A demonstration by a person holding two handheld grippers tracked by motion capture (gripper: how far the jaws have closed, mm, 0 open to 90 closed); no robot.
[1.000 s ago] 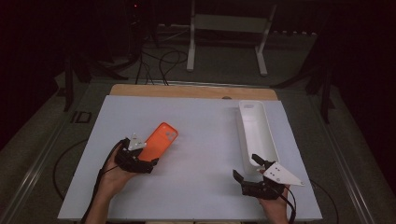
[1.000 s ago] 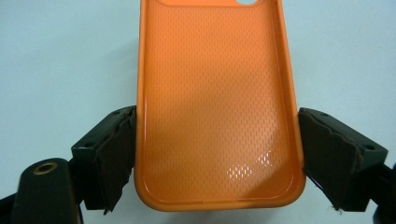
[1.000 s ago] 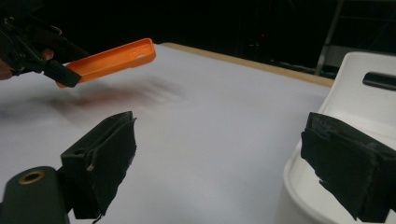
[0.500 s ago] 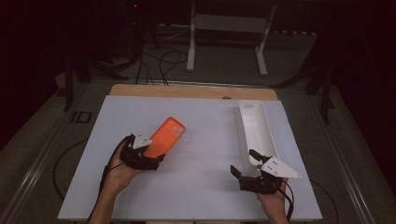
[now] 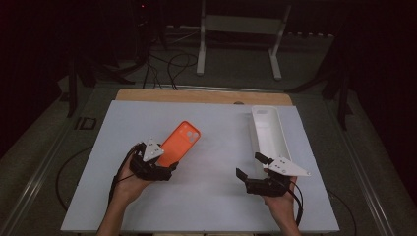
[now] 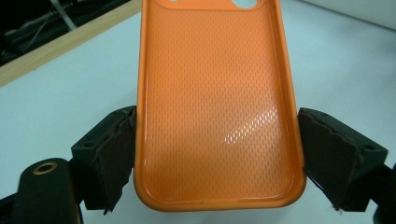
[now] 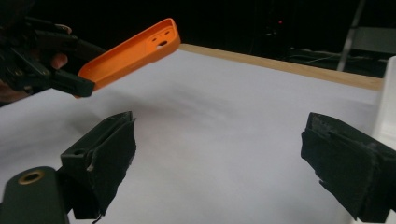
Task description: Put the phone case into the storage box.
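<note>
Left gripper (image 5: 164, 169): clamped on orange phone case (image 5: 179, 143), case pointing to 1 o'clock, lifted off worktop (image 5: 216, 206)
Right gripper (image 5: 252, 167): jaws wide, nothing between; white tray (image 5: 268, 132) at its 12 o'clock

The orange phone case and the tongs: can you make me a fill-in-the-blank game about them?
1. The left tongs are shut on the phone case, whose colour is ____.
2. The right tongs stand open and hold ____.
3. The long tray near the right tongs is coloured ____.
4. In the right gripper view, the phone case is lifted off the ____, not lying on it.

Missing words: orange; nothing; white; table
</note>
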